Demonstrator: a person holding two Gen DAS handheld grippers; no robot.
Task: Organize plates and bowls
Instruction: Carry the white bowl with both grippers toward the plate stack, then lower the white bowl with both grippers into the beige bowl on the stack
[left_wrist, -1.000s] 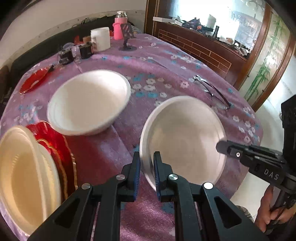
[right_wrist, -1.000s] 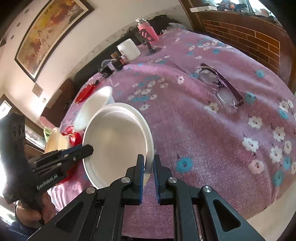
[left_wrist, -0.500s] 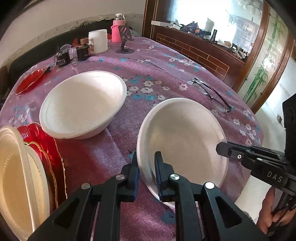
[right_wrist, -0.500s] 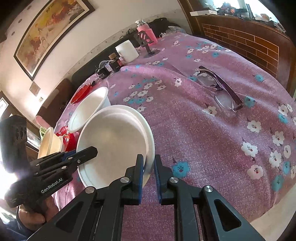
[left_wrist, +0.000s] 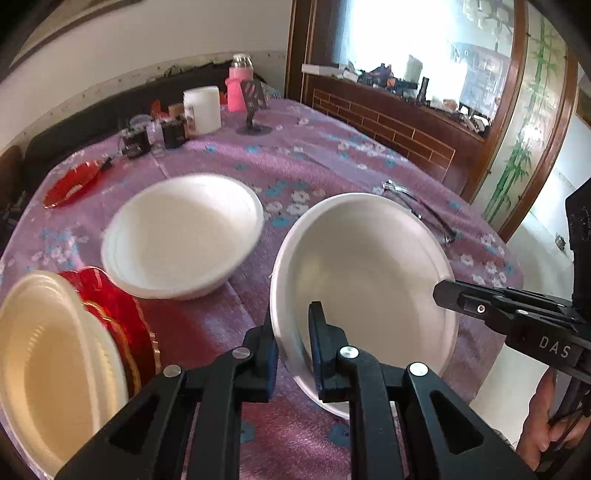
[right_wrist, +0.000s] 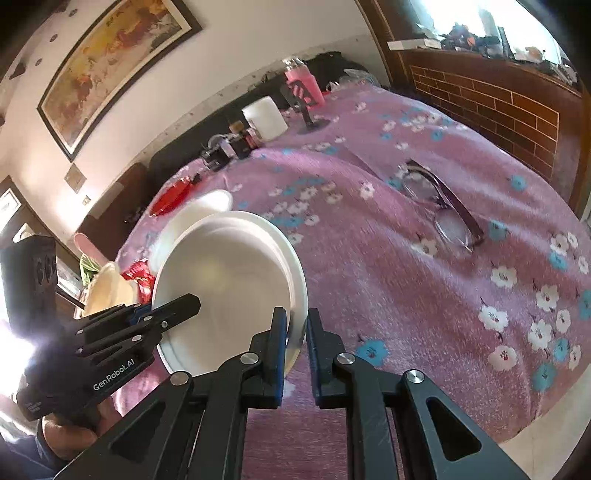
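Observation:
A white bowl (left_wrist: 369, 273) is held tilted above the purple cloth near the table's front edge. My left gripper (left_wrist: 293, 325) is shut on its left rim. My right gripper (right_wrist: 297, 325) is shut on the opposite rim of the same white bowl (right_wrist: 225, 280). Each gripper shows in the other's view: the right gripper (left_wrist: 443, 293) at the bowl's right edge, the left gripper (right_wrist: 192, 302) at its left edge. A second white bowl (left_wrist: 184, 232) stands on the cloth to the left and behind. Cream plates (left_wrist: 48, 362) lie on red plates (left_wrist: 118, 314) at the near left.
Eyeglasses (right_wrist: 443, 206) lie on the flowered cloth to the right. A red plate (left_wrist: 70, 182), small jars, a white cup (left_wrist: 201, 109), a pink bottle (left_wrist: 240, 86) and a phone stand sit at the far side. The table edge drops off at the right, by a brick-patterned cabinet.
Both grippers keep their hold on the white bowl. The left wrist view has tipped upward a little, so more of the far table and wall shows; the bowl on the cloth sits more central.

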